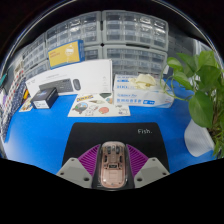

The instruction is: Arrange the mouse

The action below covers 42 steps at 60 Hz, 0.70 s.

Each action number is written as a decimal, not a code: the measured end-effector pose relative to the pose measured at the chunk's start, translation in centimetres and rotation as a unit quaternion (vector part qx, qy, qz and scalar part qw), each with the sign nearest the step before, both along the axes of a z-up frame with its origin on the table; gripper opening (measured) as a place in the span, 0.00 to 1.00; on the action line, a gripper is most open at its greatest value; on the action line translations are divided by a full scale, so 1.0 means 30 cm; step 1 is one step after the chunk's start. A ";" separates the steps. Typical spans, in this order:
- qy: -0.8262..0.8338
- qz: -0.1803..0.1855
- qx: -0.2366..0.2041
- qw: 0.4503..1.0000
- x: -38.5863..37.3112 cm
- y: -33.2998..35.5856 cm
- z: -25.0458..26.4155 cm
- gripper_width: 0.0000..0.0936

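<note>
Much of the scene sits far off and small. The stacked clear drawer bins (95,35) along the back wall show no readable contents. The print on the white box (70,78) and on the leaflet (100,105) beside it cannot be made out, apart from a keyboard picture on the box. A black object (44,97) lies at the left of the box; it may be a charger or a small case, but its shape is too vague to name. A leafy plant (203,88) stands to the right, its pot cut off from sight. A second box (140,90) with blue print lies between the white box and the plant.

The mouse (112,166) lies between the two fingers of the gripper (112,168), lengthwise along them, on a black mat (115,135) that rests on the blue table (50,130). It looks pinkish and partly see-through; its near end is hidden. The purple pads (90,160) flank it closely on both sides and appear to press its flanks, so the tongs are narrowed to the width of the mouse and seem to grip it. A faint word is printed on the mat just ahead of the right finger.
</note>
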State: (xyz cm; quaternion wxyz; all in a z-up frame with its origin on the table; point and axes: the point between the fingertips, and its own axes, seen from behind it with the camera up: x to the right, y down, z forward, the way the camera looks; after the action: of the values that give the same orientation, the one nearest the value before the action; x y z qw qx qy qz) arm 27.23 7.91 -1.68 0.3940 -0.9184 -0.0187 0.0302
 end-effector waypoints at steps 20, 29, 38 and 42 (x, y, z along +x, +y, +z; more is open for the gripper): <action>-0.018 -0.005 -0.014 1.000 0.001 -0.034 0.093 0.92; -0.028 -0.004 0.002 1.000 -0.015 -0.104 0.250 0.92; -0.018 -0.006 0.038 0.999 -0.056 -0.179 0.423 0.92; -0.008 -0.006 0.054 0.999 -0.082 -0.206 0.480 0.92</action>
State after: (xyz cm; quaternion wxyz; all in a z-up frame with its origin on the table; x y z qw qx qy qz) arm 24.78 1.72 12.72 0.4426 -0.8963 -0.0181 0.0192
